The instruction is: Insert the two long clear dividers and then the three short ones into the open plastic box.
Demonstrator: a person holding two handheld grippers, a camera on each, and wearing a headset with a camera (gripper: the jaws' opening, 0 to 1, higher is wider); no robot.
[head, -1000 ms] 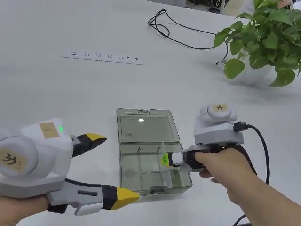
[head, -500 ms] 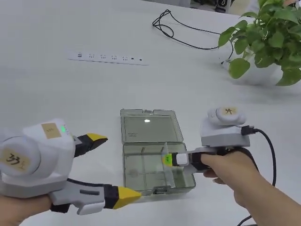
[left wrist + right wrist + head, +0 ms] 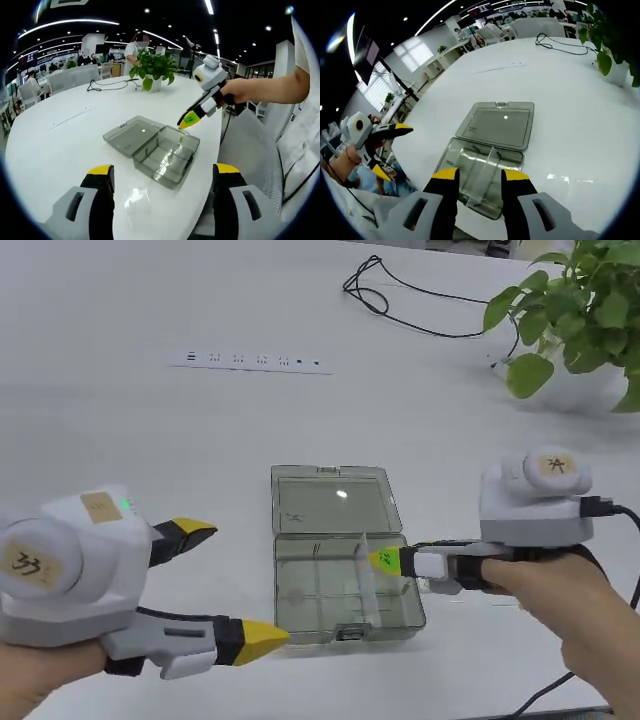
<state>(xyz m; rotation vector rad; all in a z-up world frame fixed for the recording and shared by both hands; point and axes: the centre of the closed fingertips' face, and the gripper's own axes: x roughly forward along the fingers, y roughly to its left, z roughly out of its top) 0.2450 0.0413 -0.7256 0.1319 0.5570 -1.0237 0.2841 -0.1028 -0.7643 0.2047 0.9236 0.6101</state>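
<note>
While the open plastic box (image 3: 300,628) sits mid-table on the white table (image 3: 150,440), its lid (image 3: 320,502) lies flat on the far side; a clear divider (image 3: 365,582) stands upright in the right half; the right gripper (image 3: 383,560) hovers just right of it, jaws parted, holding nothing; the left gripper (image 3: 228,582) hangs near-left, well apart, jaws spread wide, empty.

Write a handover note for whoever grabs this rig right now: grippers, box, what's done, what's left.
Left gripper: open, empty, hovering left of the plastic box.
Right gripper: open, empty, tips over the box's right edge.
The box lies open on the table, with its lid flat behind.
Done: clear dividers stand inside; exact count unclear.
Left: check the count and seat any missing.
</note>
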